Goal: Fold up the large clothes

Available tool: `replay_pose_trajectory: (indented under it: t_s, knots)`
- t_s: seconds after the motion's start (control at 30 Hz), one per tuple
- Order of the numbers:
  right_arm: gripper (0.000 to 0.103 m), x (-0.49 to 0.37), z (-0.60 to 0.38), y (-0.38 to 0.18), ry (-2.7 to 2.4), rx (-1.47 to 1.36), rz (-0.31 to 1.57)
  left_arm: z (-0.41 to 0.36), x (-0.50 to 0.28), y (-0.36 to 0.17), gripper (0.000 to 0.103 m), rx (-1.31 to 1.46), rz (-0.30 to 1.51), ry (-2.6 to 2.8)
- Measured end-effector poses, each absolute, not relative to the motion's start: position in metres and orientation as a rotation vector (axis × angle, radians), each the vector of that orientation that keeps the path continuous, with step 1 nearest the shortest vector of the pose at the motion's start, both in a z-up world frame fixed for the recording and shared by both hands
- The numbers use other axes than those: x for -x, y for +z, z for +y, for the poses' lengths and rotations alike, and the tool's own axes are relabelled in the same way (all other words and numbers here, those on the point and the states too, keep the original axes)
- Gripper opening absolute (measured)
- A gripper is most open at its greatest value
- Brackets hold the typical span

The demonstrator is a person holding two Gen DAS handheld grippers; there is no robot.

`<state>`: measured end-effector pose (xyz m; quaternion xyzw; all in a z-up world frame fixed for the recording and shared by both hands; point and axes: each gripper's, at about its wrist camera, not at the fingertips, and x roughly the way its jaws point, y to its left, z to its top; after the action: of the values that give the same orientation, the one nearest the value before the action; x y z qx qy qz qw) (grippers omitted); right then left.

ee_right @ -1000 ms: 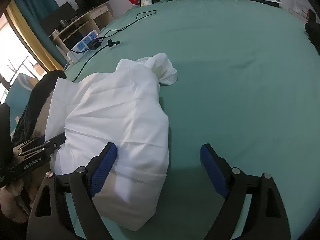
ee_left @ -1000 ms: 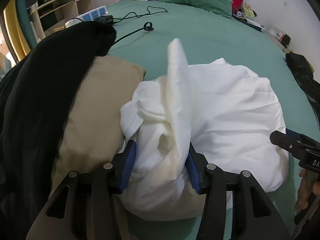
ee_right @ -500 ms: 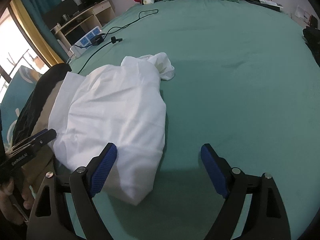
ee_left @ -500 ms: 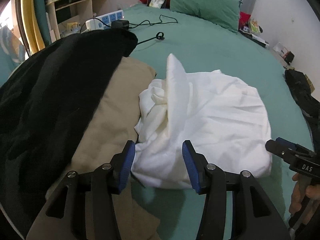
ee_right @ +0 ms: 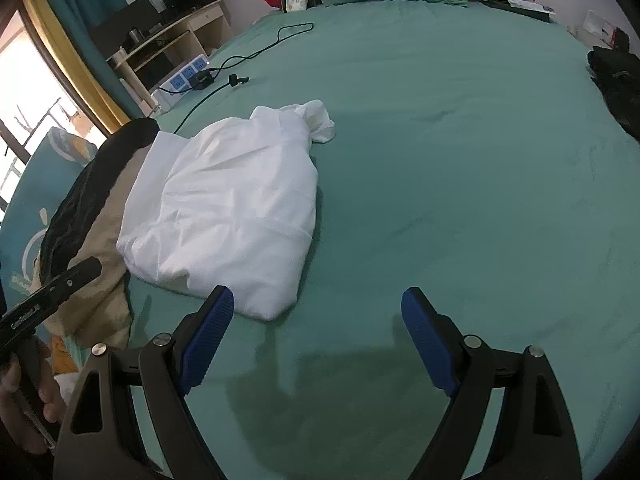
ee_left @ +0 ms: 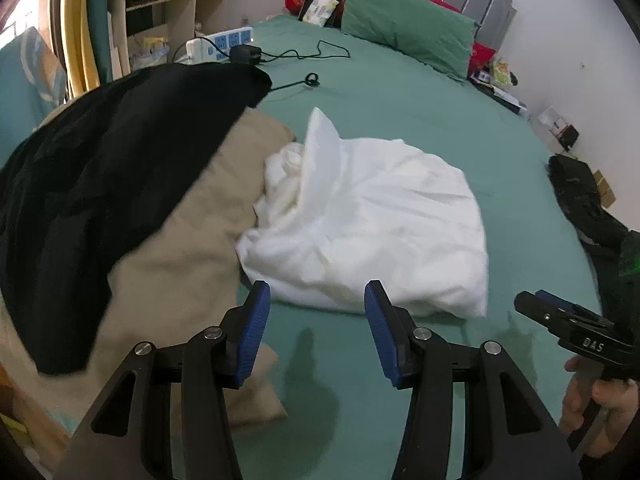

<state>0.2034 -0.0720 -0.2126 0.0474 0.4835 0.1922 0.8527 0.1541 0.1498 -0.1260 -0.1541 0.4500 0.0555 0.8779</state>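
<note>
A folded white garment (ee_left: 372,220) lies on the green bed sheet (ee_left: 400,100), with a bunched end sticking up at its far left. It also shows in the right wrist view (ee_right: 228,208). My left gripper (ee_left: 316,324) is open and empty, just short of the garment's near edge. My right gripper (ee_right: 316,324) is open wide and empty, over bare sheet to the right of the garment's near corner. Each gripper shows in the other's view, the right one (ee_left: 576,328) and the left one (ee_right: 48,292).
A tan garment (ee_left: 180,248) with a black garment (ee_left: 100,176) on top lies left of the white one. A power strip (ee_left: 220,42) and black cables (ee_left: 304,54) lie at the far left. A green pillow (ee_left: 404,30) is at the head. Dark clothing (ee_left: 580,200) lies at the right edge.
My left gripper has let go of the white garment and drawn back from it. My right gripper has also drawn back a little. The garment now rests flat on the sheet.
</note>
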Motion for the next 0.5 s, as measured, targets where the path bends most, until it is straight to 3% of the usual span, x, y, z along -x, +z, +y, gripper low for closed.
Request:
replay_pose_trajectory:
  t_s: [0.5]
  knots:
    - [0.085,-0.147,-0.122,-0.185,0.377,-0.107,0.987,0.108,-0.1,-0.096,0.052,0.344,0.9,0.061]
